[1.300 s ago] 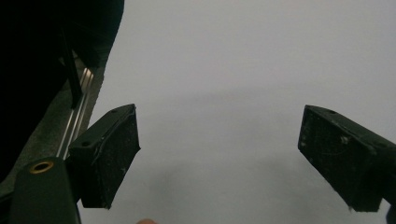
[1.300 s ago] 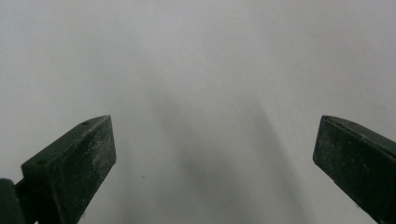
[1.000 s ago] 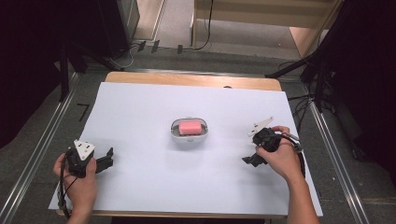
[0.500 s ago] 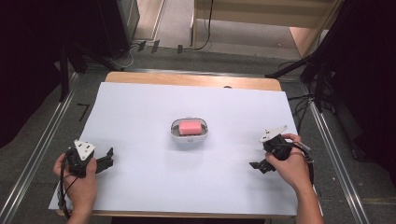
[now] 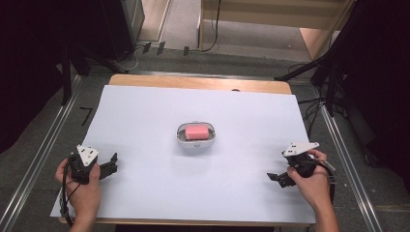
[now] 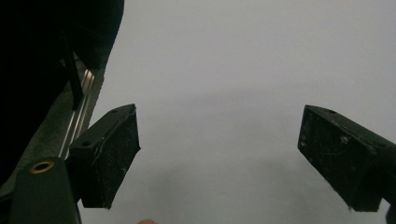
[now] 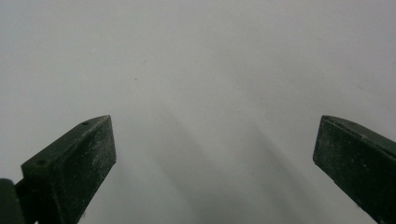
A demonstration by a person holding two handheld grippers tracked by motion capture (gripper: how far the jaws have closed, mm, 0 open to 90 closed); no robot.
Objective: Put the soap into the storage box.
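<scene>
Overhead and gripper views, with both tools parked at the near edge. Over the last second I have drawn the right gripper point(image 5: 276, 178) back from beside the dish toward the near right corner of the table point(image 5: 145, 80); the left gripper point(image 5: 112, 164) has stayed at the near left. I read this as the placing done — or a pause before the next reach. The pink block point(image 5: 197, 131) lies inside the small white dish point(image 5: 183, 140) at the middle of the sheet, well apart from both tools. In each gripper view the jaws stand wide apart with nothing between them, only bare surface. The block looks soft-edged and matte, rectangular; the dish is an oval with a raised rim. The pale sheet point(image 5: 145, 193) is smooth and flat over a wooden tabletop — the black pads point(image 6: 109, 156) are scuffed and dusty.
</scene>
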